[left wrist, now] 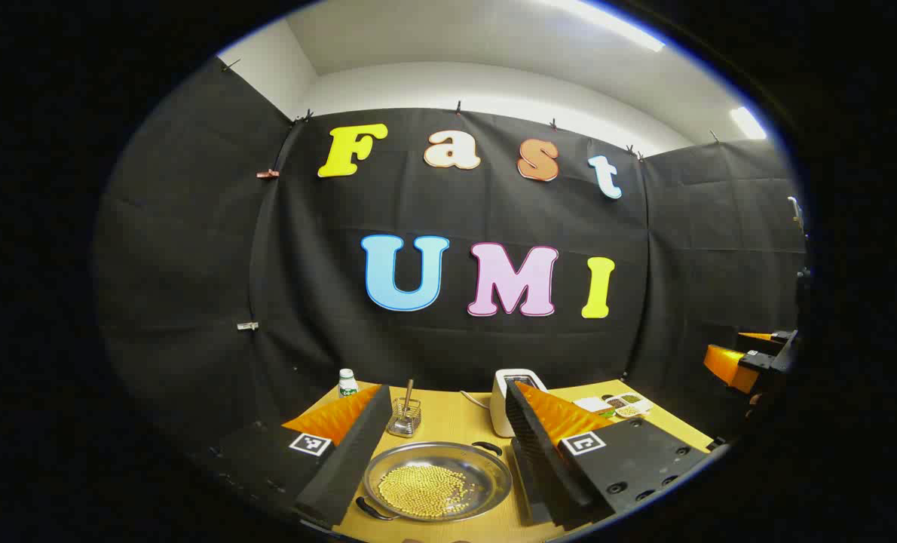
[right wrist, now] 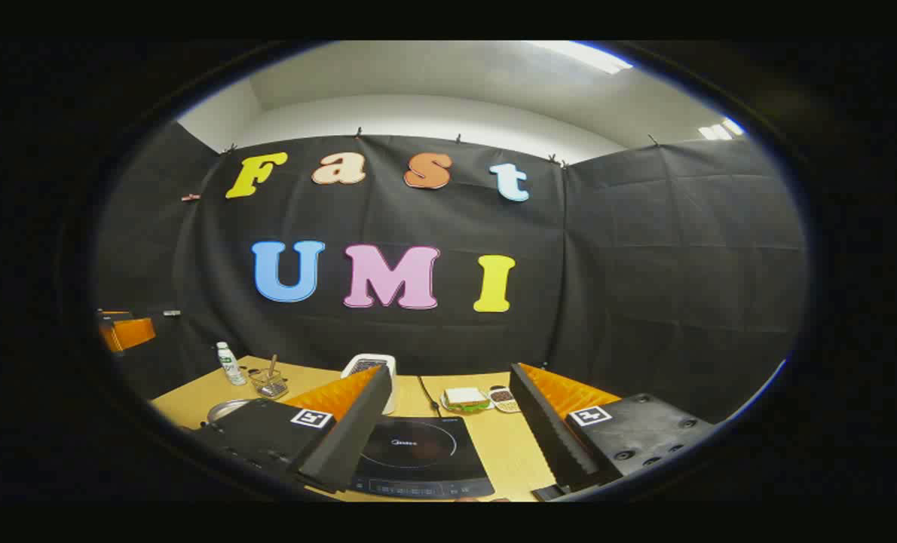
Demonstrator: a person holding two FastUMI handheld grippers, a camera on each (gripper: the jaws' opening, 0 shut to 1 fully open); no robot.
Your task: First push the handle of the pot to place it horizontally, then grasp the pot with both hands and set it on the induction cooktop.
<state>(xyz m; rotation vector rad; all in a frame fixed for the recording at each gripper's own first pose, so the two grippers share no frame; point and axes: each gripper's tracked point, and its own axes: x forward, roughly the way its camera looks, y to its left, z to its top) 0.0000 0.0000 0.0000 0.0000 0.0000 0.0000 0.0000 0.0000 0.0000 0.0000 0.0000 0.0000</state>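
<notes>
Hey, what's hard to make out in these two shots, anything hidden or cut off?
- Pot in the left gripper view: the near handle sits by the picture edge.
- Pot in the right gripper view: mostly hidden behind the right gripper.
- Cooktop: left side covered by a finger, panel too small to read.
- Small dishes: contents too small.

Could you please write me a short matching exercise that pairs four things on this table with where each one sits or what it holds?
Things:
1. pot
2. cooktop
3. bottle
4. sandwich

Descriptions:
A. on a plate behind the cooktop
B. holds small yellow beads
C. bare, nothing on it
D. upright at the table's far left edge

Pairs: 1-B, 2-C, 3-D, 4-A
</notes>
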